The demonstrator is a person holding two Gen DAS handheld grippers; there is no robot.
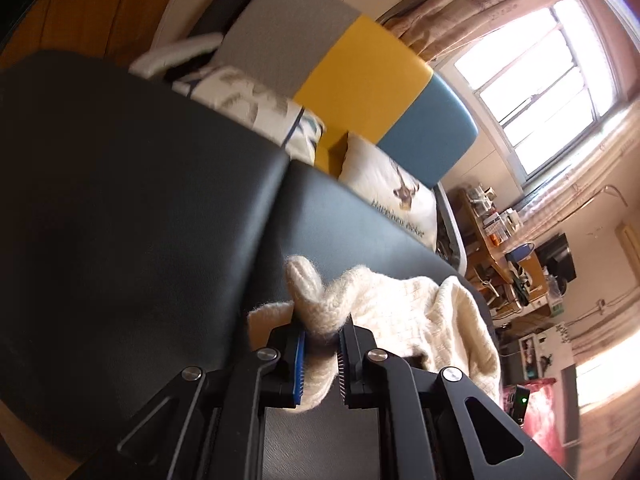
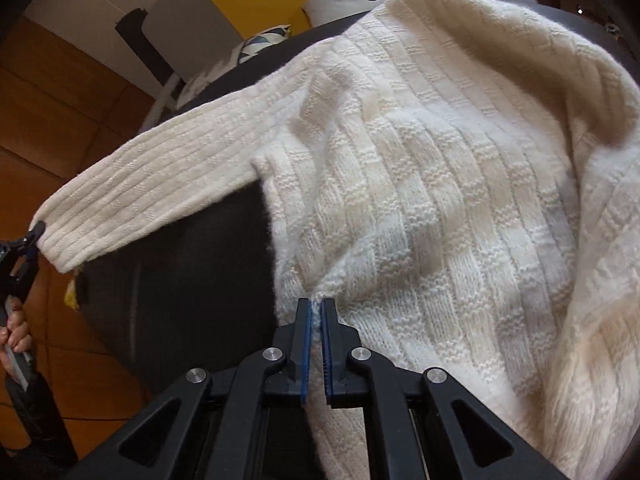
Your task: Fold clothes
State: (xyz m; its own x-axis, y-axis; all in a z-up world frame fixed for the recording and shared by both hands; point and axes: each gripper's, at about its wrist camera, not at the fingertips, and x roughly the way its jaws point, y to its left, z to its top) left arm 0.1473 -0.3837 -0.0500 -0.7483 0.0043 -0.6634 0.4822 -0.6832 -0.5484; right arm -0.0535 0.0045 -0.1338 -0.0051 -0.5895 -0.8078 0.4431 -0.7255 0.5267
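A cream knit sweater lies spread on a dark padded surface, 1 sleeve stretched out sideways. The left gripper is clamped on the sleeve's bunched cuff; the right gripper pinches a fold of the sweater's body. Behind the surface stand a leaf-print pillow and a deer-print pillow with blurred writing, perhaps "Happiness", against a grey, yellow and blue headboard. A cluttered desk sits under the window.
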